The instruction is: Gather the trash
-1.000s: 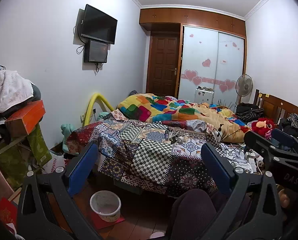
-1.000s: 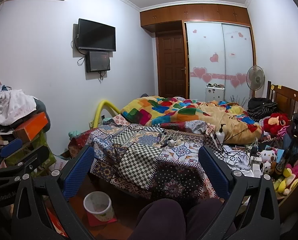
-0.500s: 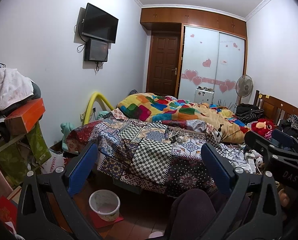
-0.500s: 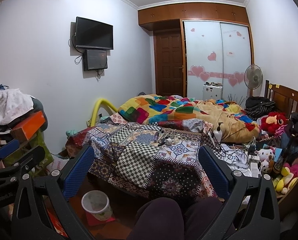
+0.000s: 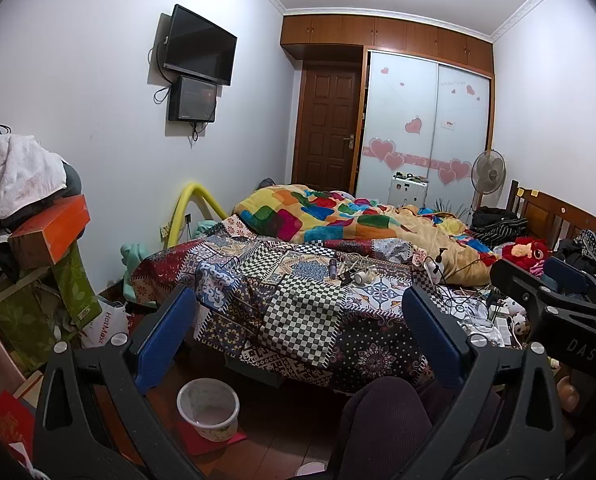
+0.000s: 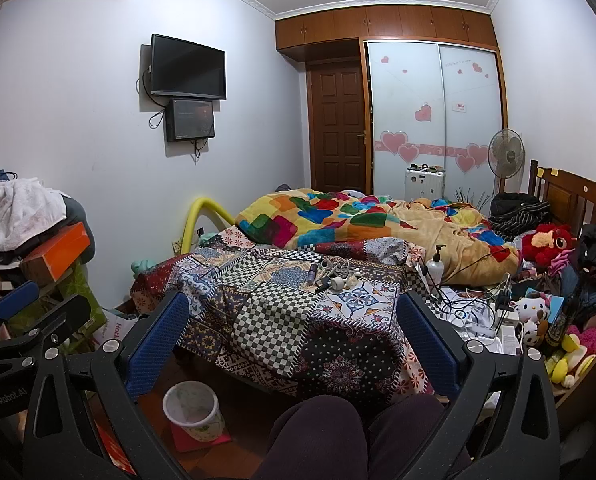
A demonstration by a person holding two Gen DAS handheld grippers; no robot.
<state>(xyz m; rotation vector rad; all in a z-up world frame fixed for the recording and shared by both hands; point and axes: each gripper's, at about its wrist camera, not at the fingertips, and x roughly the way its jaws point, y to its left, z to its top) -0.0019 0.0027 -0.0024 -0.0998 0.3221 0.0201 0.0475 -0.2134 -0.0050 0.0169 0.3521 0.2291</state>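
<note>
1. Left wrist view: almost nothing changed against a second ago; only a small drift of the camera, with the bin (image 5: 208, 407) sitting a little lower and more to the left in the frame. No piece of trash reached or lifted so far, so judged as the very start of collecting.
2. Left gripper (image 5: 298, 344) held in the air with jaws spread wide and nothing between the blue pads (image 5: 165, 336). Seen at the far right edge, part of the right gripper (image 5: 554, 304), near the bed (image 5: 298, 312).
3. Bin standing upright on the floor, near and to the left, just beside the foot of the bed, on a red mat (image 5: 201, 438). Inside looks bare, only a pale bottom showing; no trash seen in it.
4. Right wrist view: same quiet picture compared with a second ago, with only a slight shift of framing. Right gripper (image 6: 289, 340) released wide too, holding nothing. Left gripper (image 6: 29, 320) visible at the near left.
5. Bin (image 6: 191, 410) again near left on the floor, and apparently empty. Possible trash among small items (image 6: 334, 274) in the middle of the bed; which ones are trash cannot be told.
</note>
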